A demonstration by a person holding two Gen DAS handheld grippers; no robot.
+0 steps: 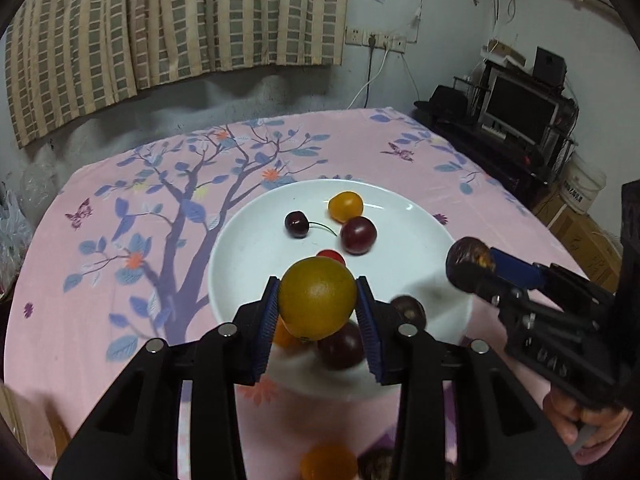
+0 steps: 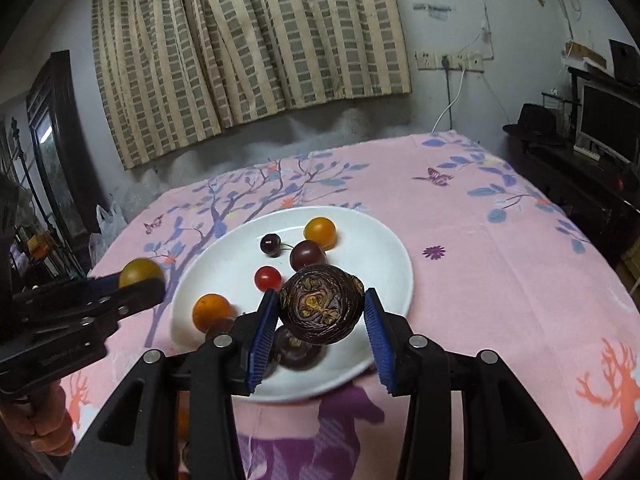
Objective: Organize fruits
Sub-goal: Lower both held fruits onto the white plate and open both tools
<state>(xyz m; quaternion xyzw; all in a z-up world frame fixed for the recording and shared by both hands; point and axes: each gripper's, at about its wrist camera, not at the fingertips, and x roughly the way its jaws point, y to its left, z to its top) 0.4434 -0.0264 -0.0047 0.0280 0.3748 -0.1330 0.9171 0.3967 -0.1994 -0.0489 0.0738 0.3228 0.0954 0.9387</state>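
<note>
My left gripper [image 1: 317, 306] is shut on a yellow-green orange [image 1: 317, 298] held above the near rim of the white plate [image 1: 248, 248]. My right gripper [image 2: 322, 310] is shut on a dark purple mangosteen [image 2: 321, 308] above the plate [image 2: 384, 264]; it shows at the right of the left wrist view as the mangosteen [image 1: 466, 268]. On the plate lie an orange tomato [image 1: 345, 206], a dark cherry [image 1: 297, 224], a plum [image 1: 358, 235], a red cherry tomato [image 2: 267, 278], a small orange [image 2: 212, 312] and another dark fruit [image 2: 297, 350].
The plate sits on a table under a pink floral cloth [image 1: 120, 240]. An orange fruit [image 1: 328, 462] and a dark one [image 1: 376, 465] lie on the cloth near me. A curtain [image 1: 160, 32] hangs behind; a dark shelf with a monitor [image 1: 520, 112] stands right. A hand [image 1: 588, 420] holds the right gripper.
</note>
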